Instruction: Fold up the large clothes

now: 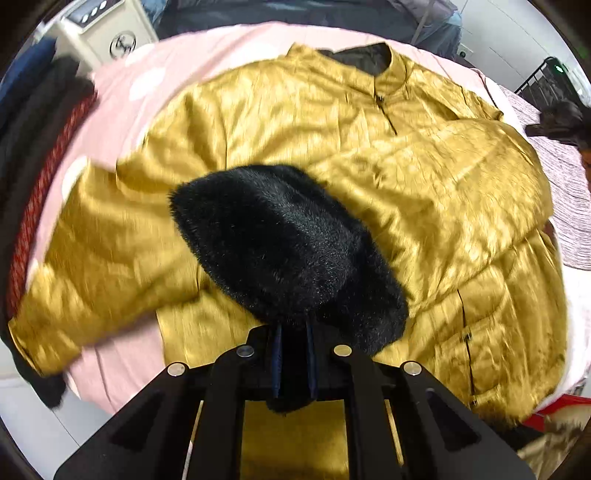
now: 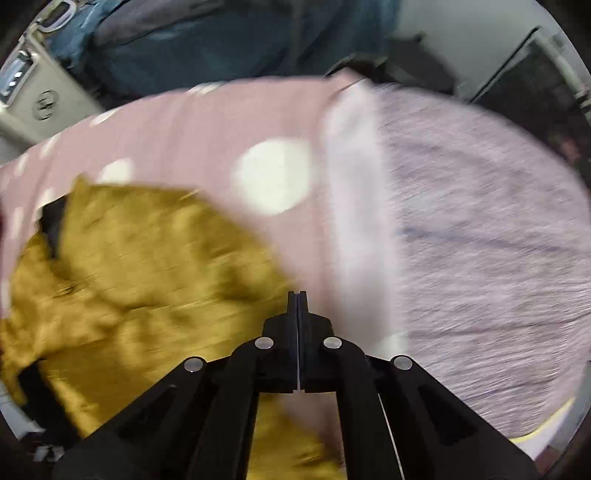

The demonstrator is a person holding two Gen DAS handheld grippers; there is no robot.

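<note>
A large mustard-gold jacket (image 1: 332, 155) lies spread on a pink sheet with white dots (image 1: 122, 96), collar at the far side, one sleeve out to the left. My left gripper (image 1: 294, 354) is shut on the jacket's black furry lining (image 1: 284, 243), which is lifted and folded over the gold front. In the right wrist view the gold jacket (image 2: 140, 280) lies at the lower left. My right gripper (image 2: 297, 295) is shut and empty above the sheet, just right of the jacket's edge. That view is blurred.
Dark and red folded clothes (image 1: 40, 155) lie at the left edge of the bed. A white appliance (image 1: 107, 29) stands behind it. A lilac knitted blanket (image 2: 480, 240) covers the right side of the bed.
</note>
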